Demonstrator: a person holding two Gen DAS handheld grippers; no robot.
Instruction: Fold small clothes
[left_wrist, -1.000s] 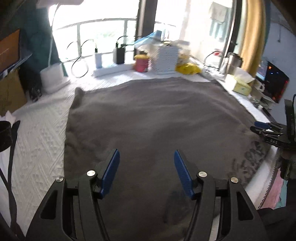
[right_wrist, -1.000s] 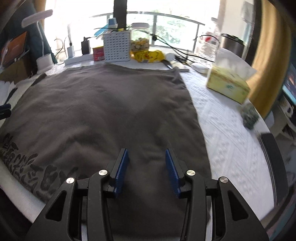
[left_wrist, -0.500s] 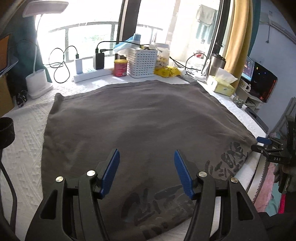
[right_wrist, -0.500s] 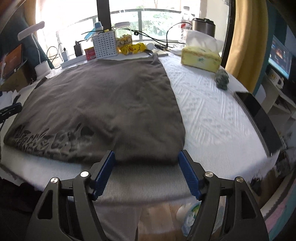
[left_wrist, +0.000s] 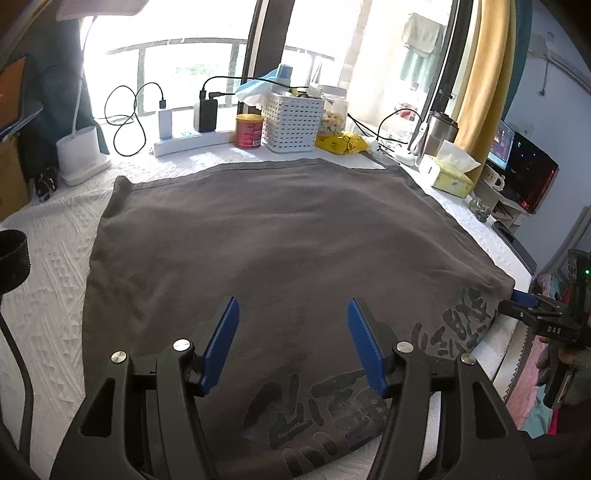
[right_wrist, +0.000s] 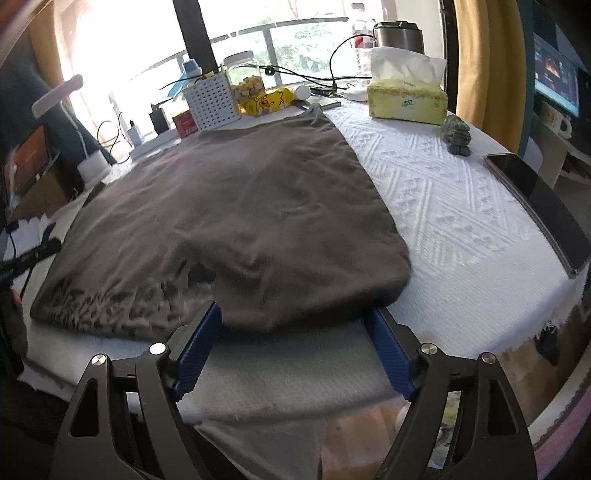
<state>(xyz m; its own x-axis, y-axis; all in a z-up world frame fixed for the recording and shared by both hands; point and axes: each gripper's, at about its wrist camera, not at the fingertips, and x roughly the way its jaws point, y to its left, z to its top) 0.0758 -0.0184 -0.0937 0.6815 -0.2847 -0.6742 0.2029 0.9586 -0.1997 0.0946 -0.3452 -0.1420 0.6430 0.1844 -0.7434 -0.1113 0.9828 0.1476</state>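
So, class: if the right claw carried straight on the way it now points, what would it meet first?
Most likely the near edge of the grey garment. The right claw, jaws wide after just opening and holding nothing, is aimed at that edge on the white tablecloth; depth is uncertain.

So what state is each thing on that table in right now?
Grey garment: spread flat, print at near edge, not gripped.
Left gripper: fingers apart above the garment, nothing between them.
Right gripper: fingers just opened wide, at garment's near corner, nothing pinched.
Tissue box: open, tissue sticking out.
Snack jar: upright, lid on.
Phone: screen dark.
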